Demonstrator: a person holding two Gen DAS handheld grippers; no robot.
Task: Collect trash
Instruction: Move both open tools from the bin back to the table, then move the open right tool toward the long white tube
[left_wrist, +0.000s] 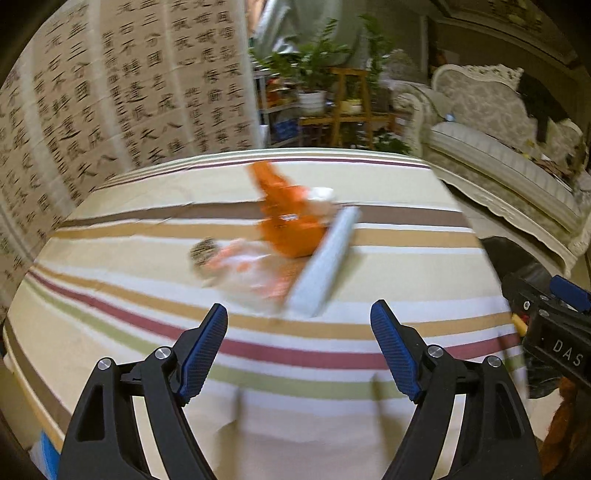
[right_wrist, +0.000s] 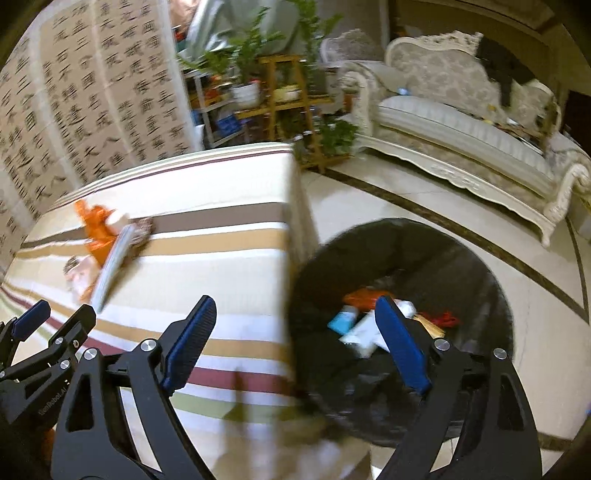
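Trash lies on the striped table (left_wrist: 147, 332): an orange plastic bag (left_wrist: 291, 221), a pale blue rolled tube (left_wrist: 325, 262) and a crumpled clear wrapper with orange print (left_wrist: 240, 269). My left gripper (left_wrist: 299, 314) is open and empty, just short of the tube. My right gripper (right_wrist: 295, 306) is open and empty, above the table's right edge and a black-lined trash bin (right_wrist: 480, 258) on the floor. The bin holds several pieces of trash (right_wrist: 365, 325). The same table trash shows in the right wrist view: the bag (right_wrist: 98, 229) and the tube (right_wrist: 114, 262).
The right gripper's body (left_wrist: 554, 325) shows at the right edge of the left wrist view. A calligraphy screen (left_wrist: 110, 92) stands behind the table. A plant stand (right_wrist: 284, 96) and an ornate sofa (right_wrist: 461, 129) stand beyond, on a tiled floor (right_wrist: 406, 206).
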